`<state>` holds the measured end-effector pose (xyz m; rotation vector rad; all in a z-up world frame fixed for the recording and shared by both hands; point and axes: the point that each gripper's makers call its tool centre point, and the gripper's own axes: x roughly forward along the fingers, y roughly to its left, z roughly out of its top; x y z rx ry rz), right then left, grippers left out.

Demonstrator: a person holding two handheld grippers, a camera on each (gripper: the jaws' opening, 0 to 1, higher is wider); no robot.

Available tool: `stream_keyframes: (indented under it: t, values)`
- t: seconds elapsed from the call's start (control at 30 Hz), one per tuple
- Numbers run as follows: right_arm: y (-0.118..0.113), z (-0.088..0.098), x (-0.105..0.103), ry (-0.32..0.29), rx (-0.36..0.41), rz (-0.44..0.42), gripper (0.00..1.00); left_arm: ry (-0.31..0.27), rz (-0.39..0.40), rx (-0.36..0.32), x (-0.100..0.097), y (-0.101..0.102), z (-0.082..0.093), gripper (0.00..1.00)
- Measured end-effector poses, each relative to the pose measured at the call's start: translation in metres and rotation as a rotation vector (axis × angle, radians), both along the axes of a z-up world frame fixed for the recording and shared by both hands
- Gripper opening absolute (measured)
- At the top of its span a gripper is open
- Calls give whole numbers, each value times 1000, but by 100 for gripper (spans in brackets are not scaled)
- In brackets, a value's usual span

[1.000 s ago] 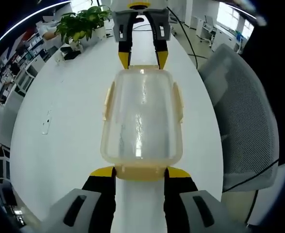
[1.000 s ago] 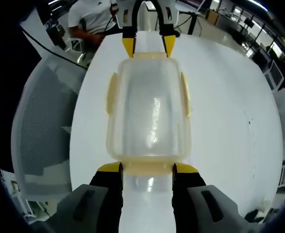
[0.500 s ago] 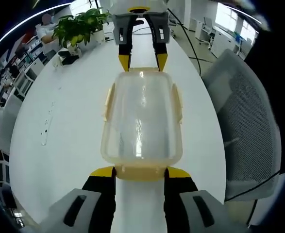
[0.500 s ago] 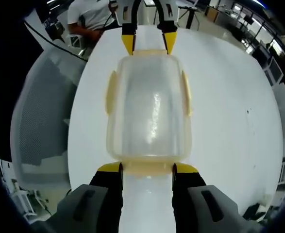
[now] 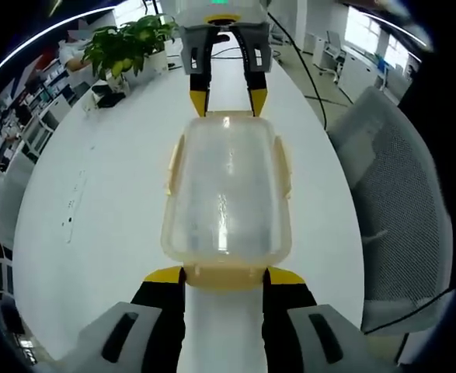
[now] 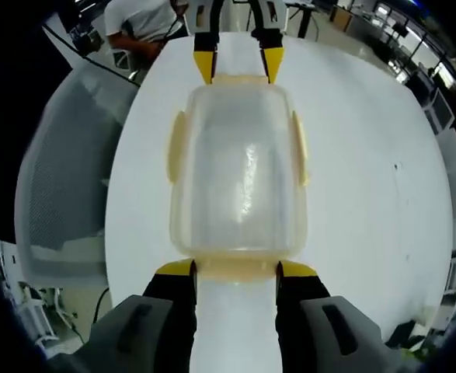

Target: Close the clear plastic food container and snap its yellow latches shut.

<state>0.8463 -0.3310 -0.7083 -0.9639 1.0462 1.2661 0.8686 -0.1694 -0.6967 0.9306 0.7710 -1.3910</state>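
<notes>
Above the white bench [image 5: 95, 202], the clear container [image 5: 228, 194] hangs between both tools. Left hand-held gripper [image 5: 225, 277] clamps its 6 o'clock latch; right hand-held gripper [image 6: 236, 270] clamps the opposite one. No legible writing.

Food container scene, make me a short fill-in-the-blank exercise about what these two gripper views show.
1. The clear food container sits on a table whose colour is ____.
2. The latches along the container's rim are coloured ____.
3. In the left gripper view, the potted plant stands at the ____ end of the table.
4. The left gripper and the right gripper sit at ____ ends of the container.

Missing words: white; yellow; far; opposite
</notes>
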Motion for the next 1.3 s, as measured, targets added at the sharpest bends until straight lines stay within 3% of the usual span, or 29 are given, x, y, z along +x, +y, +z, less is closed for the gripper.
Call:
stream_keyframes:
  t: [0.67, 1.3]
  values:
    - [-27, -14, 4, 13, -60, 16, 37, 19, 6, -22, 2, -27, -16, 32]
    - [-33, -24, 7, 24, -70, 26, 37, 40, 2, -4, 3, -31, -28, 33]
